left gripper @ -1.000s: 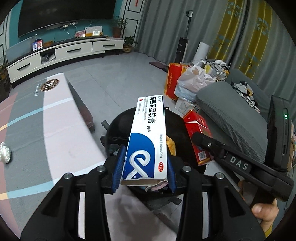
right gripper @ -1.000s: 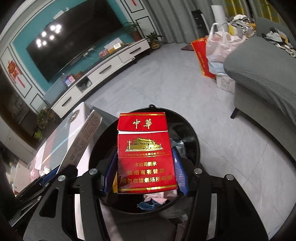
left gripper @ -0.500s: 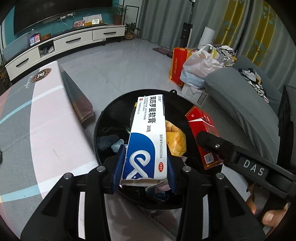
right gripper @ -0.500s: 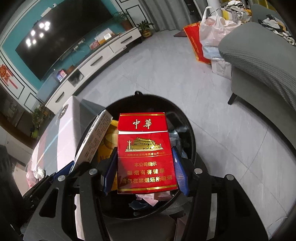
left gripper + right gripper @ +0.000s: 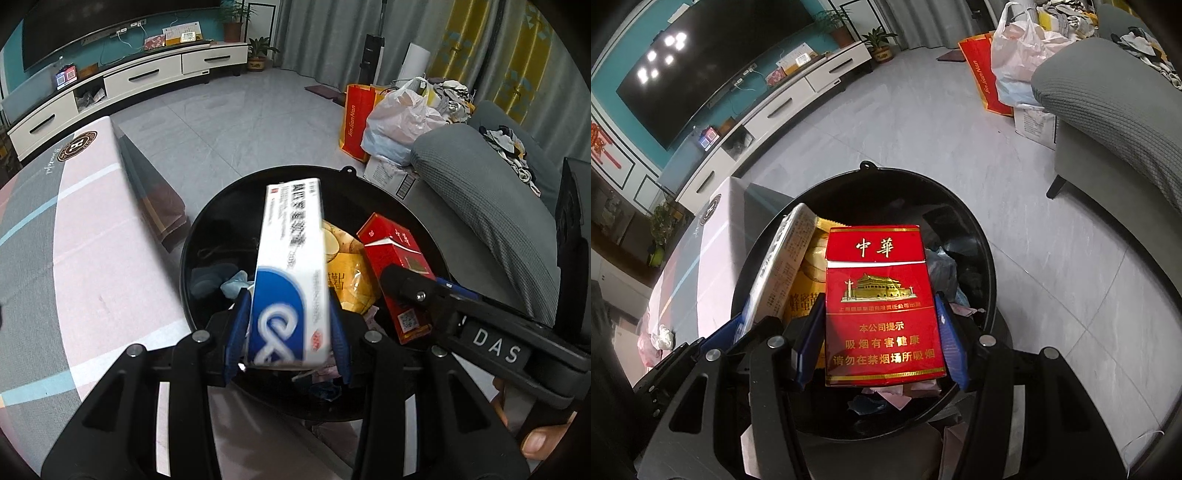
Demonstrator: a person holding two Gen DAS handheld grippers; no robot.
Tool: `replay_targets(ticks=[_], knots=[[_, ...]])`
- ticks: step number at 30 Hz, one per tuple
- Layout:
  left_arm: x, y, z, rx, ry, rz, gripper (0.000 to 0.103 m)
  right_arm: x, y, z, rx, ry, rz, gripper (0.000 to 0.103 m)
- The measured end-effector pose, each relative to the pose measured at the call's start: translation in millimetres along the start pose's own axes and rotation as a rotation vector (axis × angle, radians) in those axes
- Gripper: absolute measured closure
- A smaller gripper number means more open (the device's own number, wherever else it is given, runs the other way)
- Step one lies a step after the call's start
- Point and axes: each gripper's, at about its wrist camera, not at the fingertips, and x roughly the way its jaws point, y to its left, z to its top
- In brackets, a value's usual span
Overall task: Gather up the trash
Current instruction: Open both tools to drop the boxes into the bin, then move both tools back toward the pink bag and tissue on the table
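My left gripper (image 5: 288,328) has its blue pads spread a little wider than a white and blue ointment box (image 5: 291,266), which is blurred and tilted over the round black trash bin (image 5: 207,221). My right gripper (image 5: 882,336) also stands slightly wider than a red cigarette pack (image 5: 879,302), held over the same bin (image 5: 982,258). The pack shows in the left wrist view (image 5: 395,266) and the ointment box in the right wrist view (image 5: 783,269). The bin holds a yellow snack bag (image 5: 343,266) and other scraps.
A low table with a pink and grey cover (image 5: 74,236) stands left of the bin. A grey sofa (image 5: 491,206) is on the right, with bags (image 5: 391,118) and a carton beside it. A white TV cabinet (image 5: 125,81) lines the far wall.
Both grippers have moved forward and lower over the bin. Both sets of jaws have opened. The ointment box has started to slip and tilt, blurred by motion.
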Motion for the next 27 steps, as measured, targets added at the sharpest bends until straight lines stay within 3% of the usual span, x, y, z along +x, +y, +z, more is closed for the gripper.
replay_targets(ticks=[4,10,27], knots=[[-1,0,0,0.002,-0.008,0.0,0.057,1,-2,-1,0.014,0.007,-0.003,0.045],[-11,6,-1,-0.021,-0.038,-0.014,0.051,-3,-3,1,0.035,-0.004,0.006,0.033],[-76,63,-30,-0.176,-0.175,-0.063,0.025,-16,22,-1,-0.028,-0.066,0.026,0.033]])
